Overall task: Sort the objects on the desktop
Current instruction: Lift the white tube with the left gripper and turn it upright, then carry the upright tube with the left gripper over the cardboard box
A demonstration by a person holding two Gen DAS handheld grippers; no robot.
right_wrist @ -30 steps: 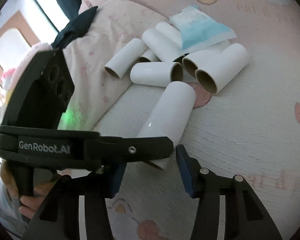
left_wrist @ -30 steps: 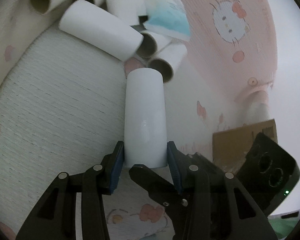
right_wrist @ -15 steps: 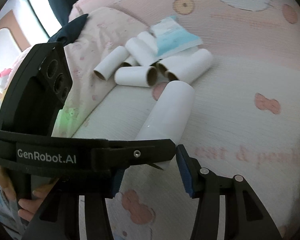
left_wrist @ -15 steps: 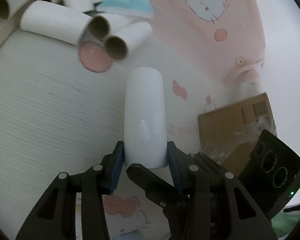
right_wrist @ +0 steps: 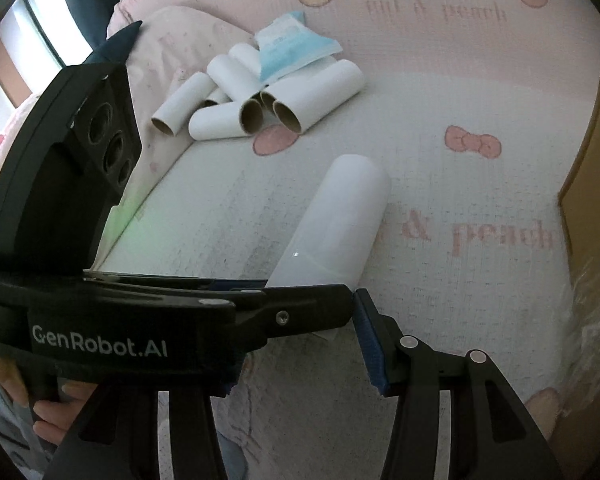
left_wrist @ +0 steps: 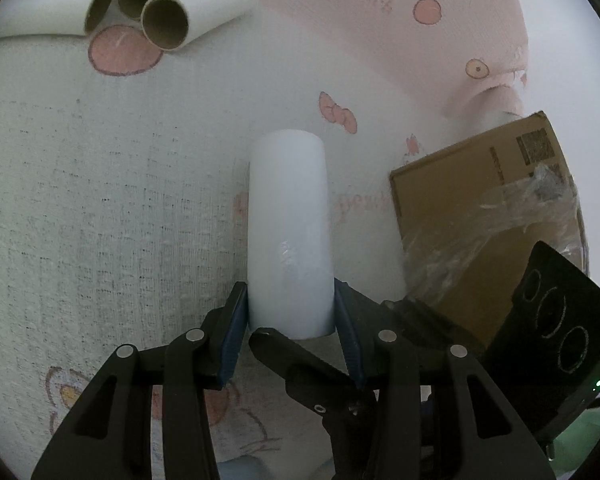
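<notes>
My left gripper (left_wrist: 290, 320) is shut on a white paper tube (left_wrist: 288, 224) and holds it above the bedspread; the tube points forward. In the right wrist view the same tube (right_wrist: 336, 224) shows with the left gripper crossing in front of my right gripper (right_wrist: 300, 344). My right gripper is open and empty, its left finger hidden behind the left gripper. A pile of several white cardboard tubes (right_wrist: 260, 96) lies far back, also in the left wrist view (left_wrist: 148, 12). A blue and white packet (right_wrist: 292, 48) rests on the pile.
A brown cardboard box (left_wrist: 488, 216) with clear plastic wrap stands at the right; its edge shows in the right wrist view (right_wrist: 592, 168). The surface is a pink and white Hello Kitty bedspread (right_wrist: 440, 80). A pillow (right_wrist: 172, 52) lies at the back left.
My left gripper has carried the white tube away from the tube pile and to the right, toward the cardboard box. The pile now sits farther off; the box looms larger.
</notes>
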